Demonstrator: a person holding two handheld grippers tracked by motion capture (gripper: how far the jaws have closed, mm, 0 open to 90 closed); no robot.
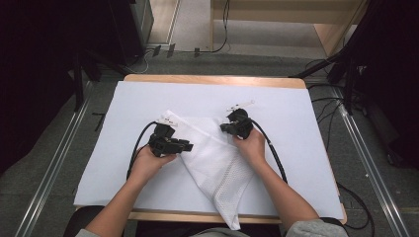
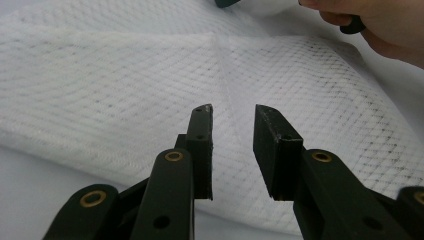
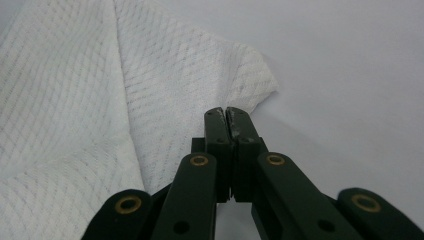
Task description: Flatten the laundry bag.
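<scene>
A white mesh cloth (image 1: 212, 158) lies folded in a rough triangle on the white-covered table (image 1: 148, 98), its narrow end hanging over the front edge. My left gripper (image 1: 184, 146) sits at the cloth's left edge, pointing right. In the left gripper view it (image 2: 233, 112) is open just above the mesh cloth (image 2: 125, 90), with nothing between the jaws. My right gripper (image 1: 226, 127) is at the cloth's upper right corner. In the right gripper view it (image 3: 229, 112) is shut, tips right at the edge of the cloth corner (image 3: 250, 85). No fabric shows between the jaws.
The person's other hand (image 2: 380, 25) shows at the top right of the left gripper view. Black cables (image 1: 274, 153) trail from both grippers across the table. Bare white surface lies left, right and behind the cloth. Metal floor rails (image 1: 54, 163) flank the table.
</scene>
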